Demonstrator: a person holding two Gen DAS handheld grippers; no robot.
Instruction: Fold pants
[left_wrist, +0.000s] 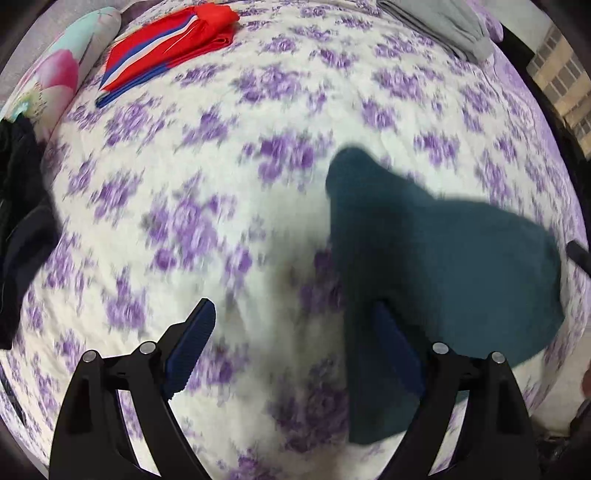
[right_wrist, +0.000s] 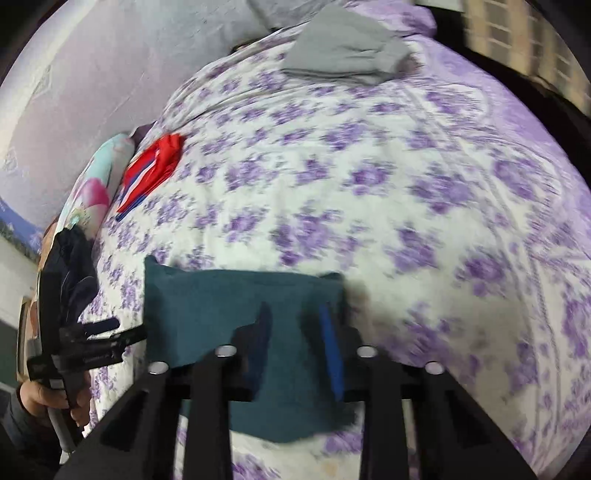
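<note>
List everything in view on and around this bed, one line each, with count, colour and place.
teal pants: one, dark teal, folded on the near part of the bed, between the right gripper's fingers
red garment: one, red with blue and white stripes, folded at the far left of the bed
grey garment: one, grey, folded at the far end of the bed
dark clothing: one heap, black or navy, at the bed's left edge
pillow: one, pale blue with pink flowers, beside the red garment
bedspread: one, white with purple flowers, covering the bed
left gripper: one, black with blue pads, open, the pants against one finger
right gripper: one, black with blue pads, over the teal pants
hand: one, holding the left gripper
</note>
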